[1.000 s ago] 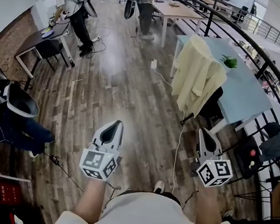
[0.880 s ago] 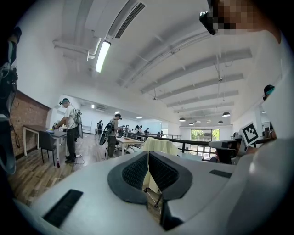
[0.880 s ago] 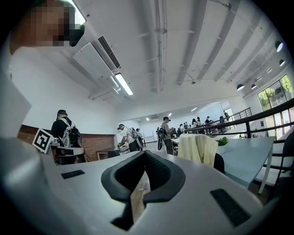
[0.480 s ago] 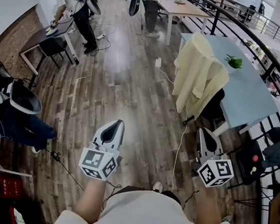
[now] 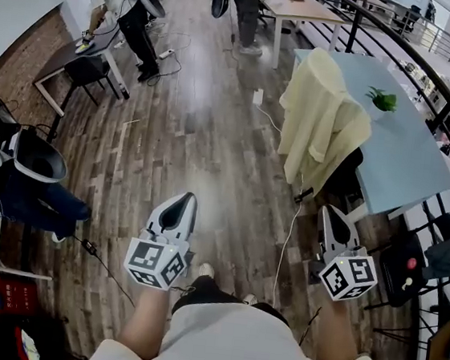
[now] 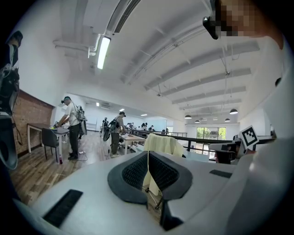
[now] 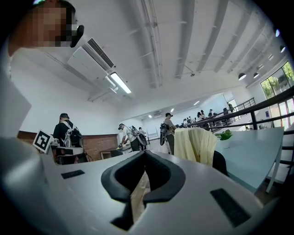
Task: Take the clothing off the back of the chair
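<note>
A pale yellow garment (image 5: 317, 117) hangs over the back of a dark chair (image 5: 345, 174) beside a light blue table (image 5: 406, 151). In the left gripper view the garment (image 6: 161, 143) shows far ahead past the jaws. In the right gripper view it (image 7: 195, 143) shows right of centre. My left gripper (image 5: 184, 201) is shut and holds nothing, well short of the chair, over the wood floor. My right gripper (image 5: 328, 211) is also shut and empty, just below the chair in the head view.
A small green plant (image 5: 382, 99) stands on the blue table. A railing (image 5: 429, 85) runs along the right. A cable (image 5: 287, 239) lies on the floor near the chair. A person (image 5: 108, 0) works at a desk (image 5: 68, 64) far left; another chair (image 5: 444, 244) stands at right.
The whole scene has slid closer: the chair and garment sit lower and nearer in the head view. Both grippers stay shut and keep the same place in the picture.
</note>
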A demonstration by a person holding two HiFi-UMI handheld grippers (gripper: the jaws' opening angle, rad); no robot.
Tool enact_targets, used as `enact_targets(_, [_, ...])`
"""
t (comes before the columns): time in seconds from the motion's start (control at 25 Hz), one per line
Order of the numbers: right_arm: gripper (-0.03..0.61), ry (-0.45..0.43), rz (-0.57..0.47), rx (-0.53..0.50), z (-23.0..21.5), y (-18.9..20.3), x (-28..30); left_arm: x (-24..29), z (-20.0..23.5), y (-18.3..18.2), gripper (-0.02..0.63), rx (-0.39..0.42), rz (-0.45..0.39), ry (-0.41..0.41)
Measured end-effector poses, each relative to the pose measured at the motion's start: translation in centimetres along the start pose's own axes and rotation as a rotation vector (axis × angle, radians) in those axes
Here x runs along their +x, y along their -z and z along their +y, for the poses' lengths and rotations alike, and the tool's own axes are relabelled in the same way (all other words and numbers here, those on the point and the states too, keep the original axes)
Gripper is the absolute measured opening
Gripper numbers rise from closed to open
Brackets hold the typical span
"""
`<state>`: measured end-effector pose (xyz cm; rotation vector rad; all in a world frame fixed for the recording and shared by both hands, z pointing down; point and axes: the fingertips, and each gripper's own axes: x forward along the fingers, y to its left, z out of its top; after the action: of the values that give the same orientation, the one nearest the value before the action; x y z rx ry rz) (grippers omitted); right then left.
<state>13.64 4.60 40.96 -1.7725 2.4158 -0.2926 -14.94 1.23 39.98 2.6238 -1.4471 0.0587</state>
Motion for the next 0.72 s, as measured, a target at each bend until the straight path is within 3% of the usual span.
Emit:
enact_targets(0.28, [0.021, 0.025, -0.002, -0.021, -0.8, -0.7, 7.0, 5.9, 4.8, -0.3, 0.038, -0.017, 0.012, 0.033])
enact_targets(0.72, [0.021, 0.065, 0.007, -0.044, 1.9, -1.0, 21.8, 14.6, 18.1, -2.5, 0.038, -0.044, 0.019, 0.083])
